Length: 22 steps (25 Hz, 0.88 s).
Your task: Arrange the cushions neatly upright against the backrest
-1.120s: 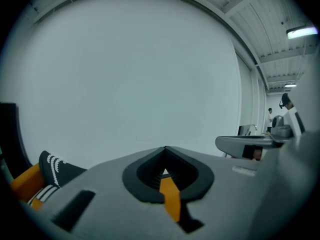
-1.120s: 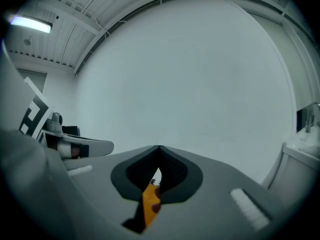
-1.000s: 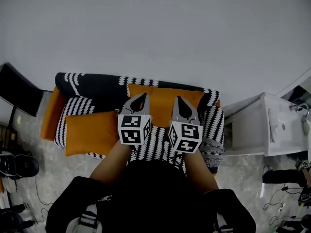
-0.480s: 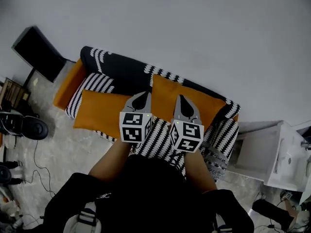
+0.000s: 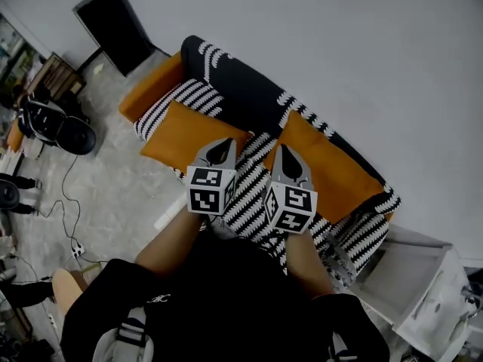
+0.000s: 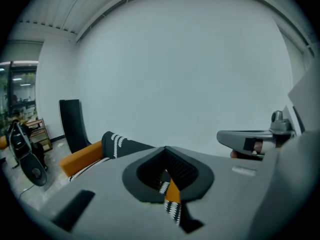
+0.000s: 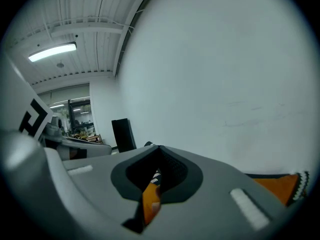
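No legible writing.
Left cube [image 5: 210,192] and right cube [image 5: 290,209] carry only square marker patterns; shirt logo [image 5: 158,298] too small to read.

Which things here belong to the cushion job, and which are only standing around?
Job: flat orange cushion, on the sofa seat; second orange cushion, against the backrest; left gripper and right gripper, both shut and empty.
Not the job: black panel; white cabinet.

Plain white wall [image 5: 302,36], grey mottled floor [image 5: 113,194], black panel [image 5: 117,25], ceiling strip light [image 7: 52,51]
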Tool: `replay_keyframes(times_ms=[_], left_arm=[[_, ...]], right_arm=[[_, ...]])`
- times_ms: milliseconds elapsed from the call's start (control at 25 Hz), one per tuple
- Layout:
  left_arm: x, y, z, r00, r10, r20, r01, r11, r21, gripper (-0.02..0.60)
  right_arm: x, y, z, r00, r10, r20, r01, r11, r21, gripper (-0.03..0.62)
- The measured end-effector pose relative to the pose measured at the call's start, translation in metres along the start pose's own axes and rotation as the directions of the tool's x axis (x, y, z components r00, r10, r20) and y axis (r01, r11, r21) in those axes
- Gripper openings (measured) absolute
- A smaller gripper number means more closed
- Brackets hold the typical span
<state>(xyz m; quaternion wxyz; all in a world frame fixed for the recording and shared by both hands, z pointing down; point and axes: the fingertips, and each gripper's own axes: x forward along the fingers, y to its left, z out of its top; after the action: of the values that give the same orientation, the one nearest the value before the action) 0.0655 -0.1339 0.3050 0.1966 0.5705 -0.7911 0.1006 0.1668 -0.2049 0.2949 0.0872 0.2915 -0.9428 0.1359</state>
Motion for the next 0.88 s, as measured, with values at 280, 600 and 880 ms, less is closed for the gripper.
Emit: replay_keyframes(times_ms=[280, 600, 880], left_arm=[[-0.041, 0.101, -0.015, 0.993, 0.119, 0.018, -0.117, 0.991, -0.072, 0.009], [-0.118, 0.243, -0.054, 0.984, 0.178, 0.023, -0.172, 0.972, -0.157, 0.009], [-0.153, 0.376, -0.078, 0.986, 0.164, 0.002, -0.159, 0.958, -0.237, 0.009]], right_arm=[[0.038, 0.096, -0.010, 0.992, 0.122, -0.031, -0.122, 0.992, -0.013, 0.007], [0.070, 0.258, -0.036, 0.971, 0.226, -0.081, -0.228, 0.973, -0.026, 0.006], [0.125, 0.376, -0.056, 0.971, 0.207, -0.122, -0.220, 0.970, -0.104, 0.006]])
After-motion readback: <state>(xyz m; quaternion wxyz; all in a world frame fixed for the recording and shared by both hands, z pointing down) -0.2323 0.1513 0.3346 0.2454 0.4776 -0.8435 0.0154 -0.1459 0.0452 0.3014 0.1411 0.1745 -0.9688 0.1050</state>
